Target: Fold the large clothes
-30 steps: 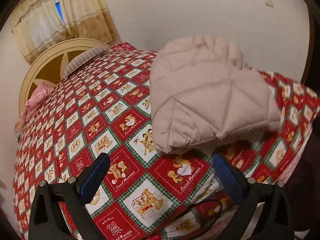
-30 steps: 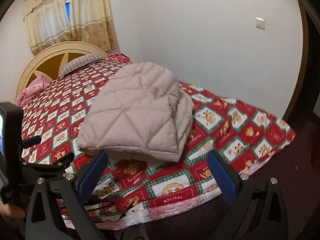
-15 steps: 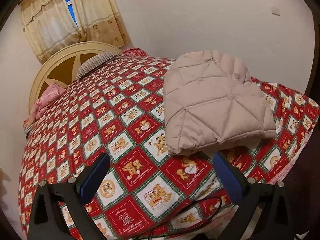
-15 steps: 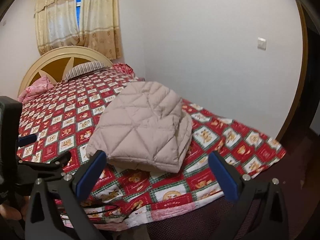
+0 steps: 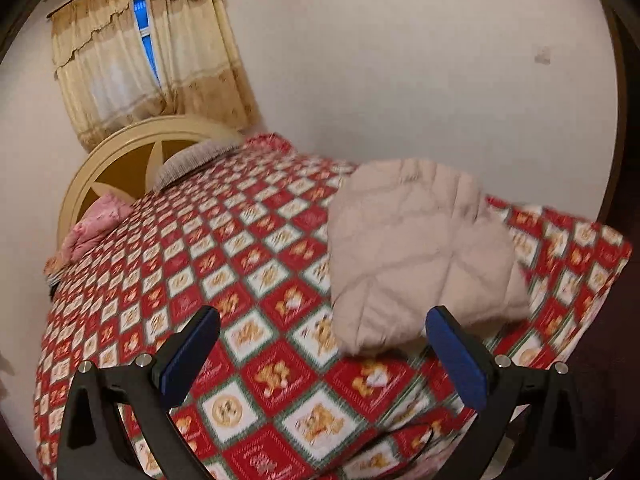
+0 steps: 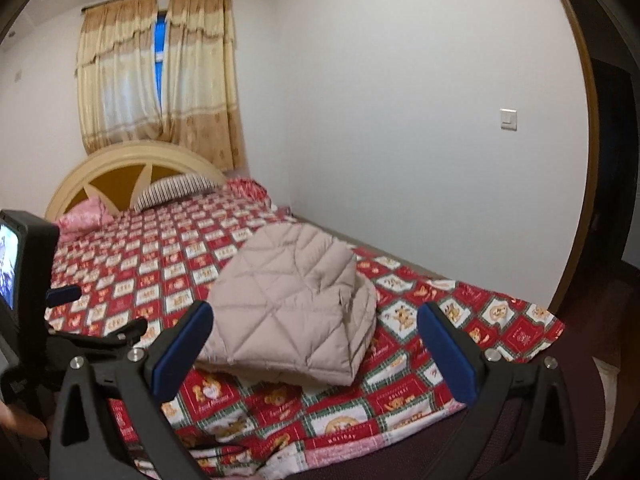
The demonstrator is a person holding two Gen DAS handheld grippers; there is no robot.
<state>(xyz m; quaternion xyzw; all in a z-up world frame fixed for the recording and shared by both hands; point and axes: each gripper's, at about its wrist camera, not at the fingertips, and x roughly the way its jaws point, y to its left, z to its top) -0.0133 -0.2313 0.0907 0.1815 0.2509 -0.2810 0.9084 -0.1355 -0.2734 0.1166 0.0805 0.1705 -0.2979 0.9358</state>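
Observation:
A beige quilted jacket (image 5: 420,248) lies folded into a compact bundle on the bed's red patterned cover (image 5: 224,264), near the foot end; it also shows in the right wrist view (image 6: 296,304). My left gripper (image 5: 322,326) is open and empty, held back from the jacket at the foot of the bed. My right gripper (image 6: 316,320) is open and empty, also away from the jacket. The left gripper's body (image 6: 24,280) appears at the left edge of the right wrist view.
A cream headboard (image 6: 132,168), a striped pillow (image 6: 176,190) and a pink pillow (image 6: 82,218) are at the far end. A white wall (image 6: 400,120) runs along the bed's right side. A black cable (image 5: 416,444) lies at the foot edge.
Both grippers have pulled back and risen away from the folded jacket, so more of the room shows. The jacket has not moved.

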